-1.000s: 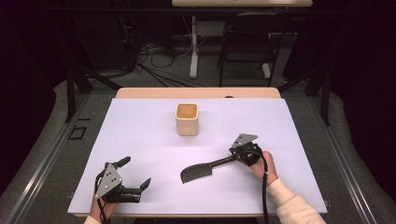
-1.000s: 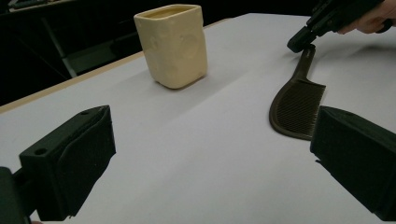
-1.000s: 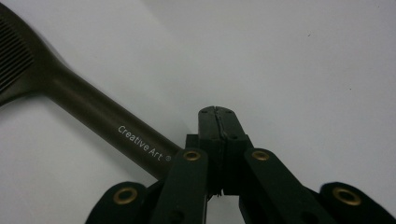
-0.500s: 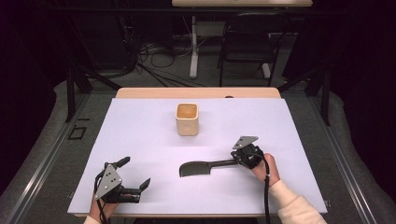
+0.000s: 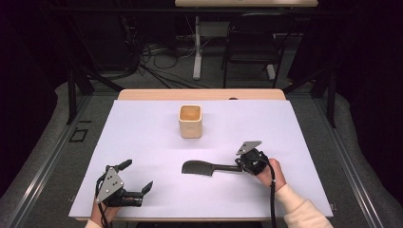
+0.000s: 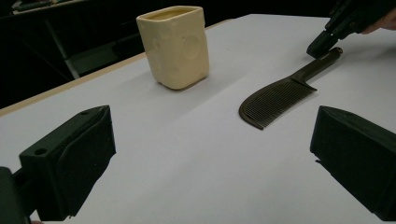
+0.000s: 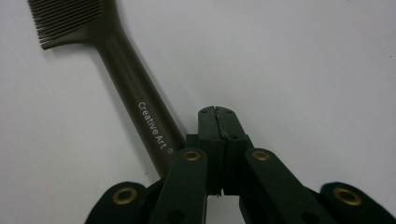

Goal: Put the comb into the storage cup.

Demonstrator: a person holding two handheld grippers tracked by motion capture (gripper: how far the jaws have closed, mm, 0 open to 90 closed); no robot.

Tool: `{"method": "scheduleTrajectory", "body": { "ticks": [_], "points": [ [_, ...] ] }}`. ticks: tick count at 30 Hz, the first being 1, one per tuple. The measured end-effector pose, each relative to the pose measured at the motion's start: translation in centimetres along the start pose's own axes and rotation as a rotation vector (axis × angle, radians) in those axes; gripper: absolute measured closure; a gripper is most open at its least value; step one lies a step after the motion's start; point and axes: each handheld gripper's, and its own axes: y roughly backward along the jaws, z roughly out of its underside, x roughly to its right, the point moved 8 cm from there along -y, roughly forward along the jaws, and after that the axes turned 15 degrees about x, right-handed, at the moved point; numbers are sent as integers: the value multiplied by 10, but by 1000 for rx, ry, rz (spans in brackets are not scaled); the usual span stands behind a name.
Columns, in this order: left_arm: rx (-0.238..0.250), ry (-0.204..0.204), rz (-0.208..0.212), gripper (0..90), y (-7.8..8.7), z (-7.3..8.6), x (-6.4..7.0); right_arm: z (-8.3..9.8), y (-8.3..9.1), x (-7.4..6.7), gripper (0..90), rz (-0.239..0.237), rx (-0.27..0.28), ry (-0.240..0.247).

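High view, table: white sheet (image 5: pixel 142 137) over a wooden top, dark floor all around.
Comb: dark, lying flat at about 5 o'clock from the cup (image 5: pixel 205 168); toothed head toward 9 o'clock, handle toward 3 o'clock.
Cup: cream, squarish, upright (image 5: pixel 190 121), at 12 o'clock of the sheet's middle, well apart from the comb.
Right gripper: at 3 o'clock of the comb (image 5: pixel 248 164), tip at the handle's end.
Right gripper view, jaws: pressed together, nothing between them (image 7: pixel 217 122); comb handle (image 7: pixel 135 107) just beside them, running under the left linkage, white lettering "Creative Art" on it; touching or not, cannot tell.
Left gripper: at 7 o'clock on the sheet (image 5: pixel 135 178), well apart from the comb.
Left gripper view, jaws: spread wide, nothing between them (image 6: pixel 210 158); comb (image 6: pixel 280 98) and cup (image 6: pixel 175 46) ahead.
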Motion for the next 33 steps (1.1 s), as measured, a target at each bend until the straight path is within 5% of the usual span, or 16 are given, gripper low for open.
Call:
{"method": "scheduleTrajectory", "body": {
  "ticks": [25,33],
  "points": [
    [2,-1,-6,2,0,0,-1,1,6,-17,895,-52,-60,29],
    [4,4,-5,2,0,0,-1,-6,13,-13,750,-51,-39,45]
  ]
}}
